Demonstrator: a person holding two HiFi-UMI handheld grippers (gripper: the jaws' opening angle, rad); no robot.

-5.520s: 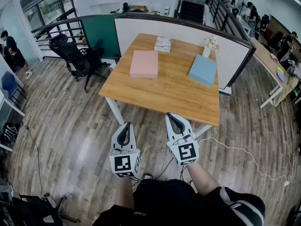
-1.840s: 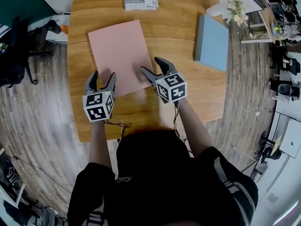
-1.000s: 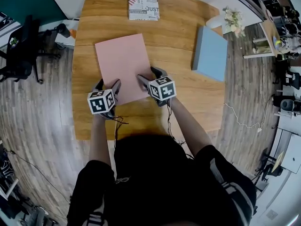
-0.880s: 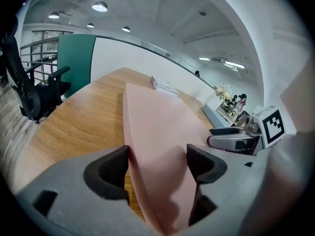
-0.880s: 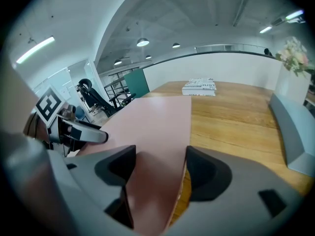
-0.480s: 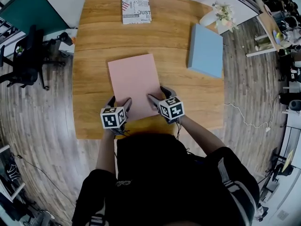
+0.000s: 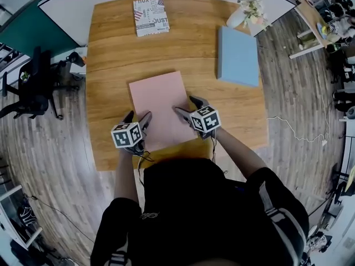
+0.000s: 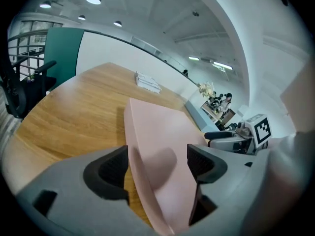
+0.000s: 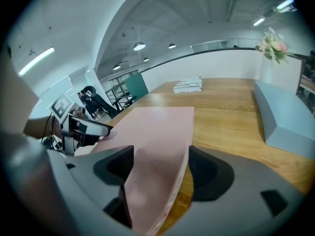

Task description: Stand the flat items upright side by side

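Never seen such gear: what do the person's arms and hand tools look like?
The left gripper and right gripper are pale grey, with curved jaws, black pads and a cube of black-and-white square markers each. Thin dark cables trail from them. Short black sleeves.

**Table [image 7: 111,93] from above, the person [image 7: 194,204] at its near edge.** The near book [image 7: 161,101] lies flat on the table at near centre, reaching almost to the near edge. The right-hand book [image 7: 238,56] lies flat to its right and farther back, well apart from it. The printed book [image 7: 151,16] lies at the far edge, left of centre. The vase of flowers [image 7: 244,14] stands just behind the right-hand book. The office chair [image 7: 36,85] stands on the floor, left of the table.
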